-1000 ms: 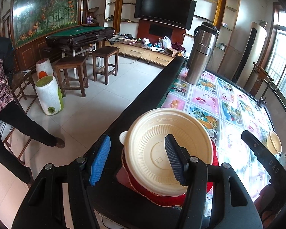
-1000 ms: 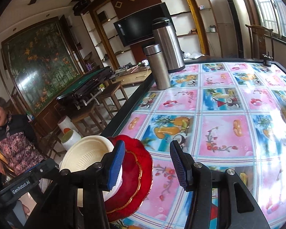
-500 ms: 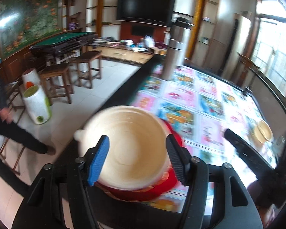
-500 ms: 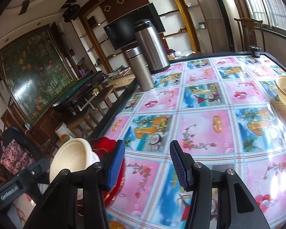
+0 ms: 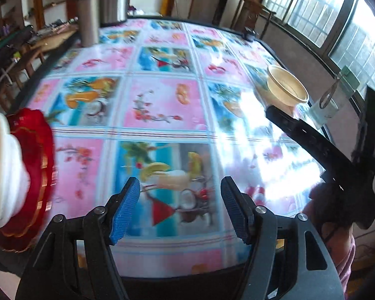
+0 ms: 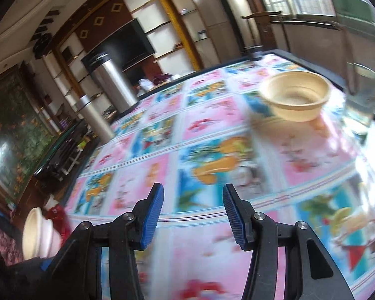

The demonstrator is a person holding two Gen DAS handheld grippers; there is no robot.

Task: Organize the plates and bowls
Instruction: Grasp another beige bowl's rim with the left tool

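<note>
**Both grippers free, one bowl left to gather**

The left hand-held gripper (image 5: 180, 207) and right hand-held gripper (image 6: 192, 215) both hang over the counter (image 5: 162, 105) with jaws apart, holding nothing. The stack (image 5: 15, 175), pale bowls nested on red plates, sits at the counter's left edge, likely the collection point. A lone bowl (image 6: 295, 95) stands well apart near the far right edge, beside a glass (image 6: 362, 92); it probably belongs on the stack.

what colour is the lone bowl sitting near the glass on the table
The round disposable bowl is pale cream-beige, plain, with no pattern. It shows best in the right wrist view.
</note>
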